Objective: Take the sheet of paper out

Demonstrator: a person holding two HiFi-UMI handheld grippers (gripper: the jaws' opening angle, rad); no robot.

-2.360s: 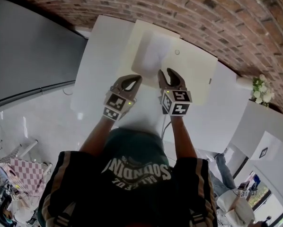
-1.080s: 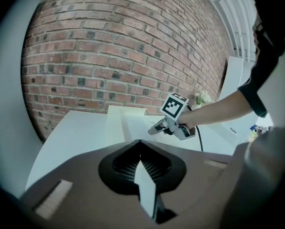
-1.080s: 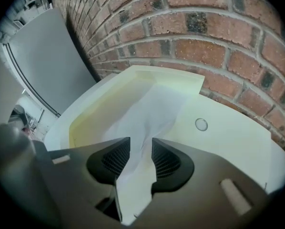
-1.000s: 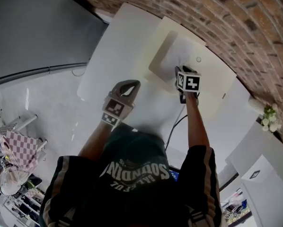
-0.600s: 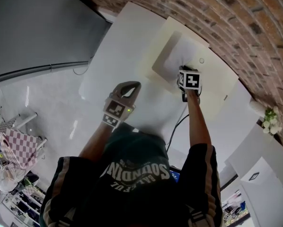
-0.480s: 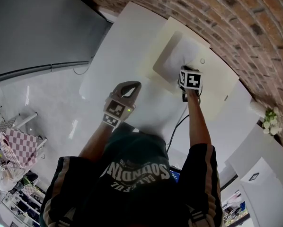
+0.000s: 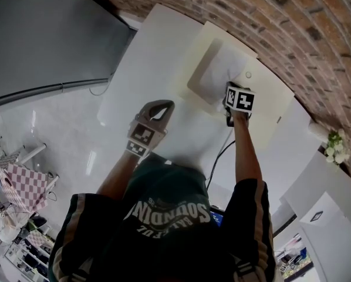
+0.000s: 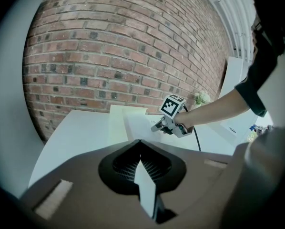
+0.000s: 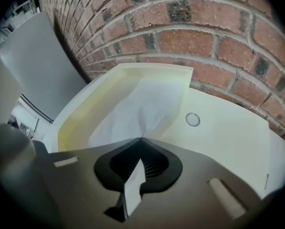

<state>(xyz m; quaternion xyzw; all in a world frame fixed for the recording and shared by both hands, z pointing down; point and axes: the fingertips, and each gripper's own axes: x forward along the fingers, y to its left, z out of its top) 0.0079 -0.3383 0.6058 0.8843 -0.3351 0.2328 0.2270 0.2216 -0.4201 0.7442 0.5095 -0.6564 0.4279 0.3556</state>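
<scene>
A white sheet of paper (image 7: pixel 218 68) lies in the sunken part of a cream tray (image 7: pixel 266 107) on the white table, by the brick wall. My right gripper (image 7: pixel 226 100) points steeply down at the sheet's near edge and is shut on it. In the right gripper view the paper (image 9: pixel 142 104) puckers into a crease at the jaw tips of that gripper (image 9: pixel 141 139). My left gripper (image 7: pixel 165 105) hangs shut and empty over the table's near edge, well short of the tray. From the left gripper view the right gripper (image 8: pixel 157 126) sits on the paper (image 8: pixel 140 120).
A small round button (image 9: pixel 192 119) sits on the tray's flat rim right of the paper. A black cable (image 7: pixel 218 155) trails from the right gripper across the table (image 7: pixel 146 57). White flowers (image 7: pixel 335 143) stand at the far right. A grey panel (image 7: pixel 40 40) flanks the table's left.
The right gripper reached from the table's front to the paper's near edge, stayed there and rolled a little. The paper now creases at its tips. The left gripper kept still.
</scene>
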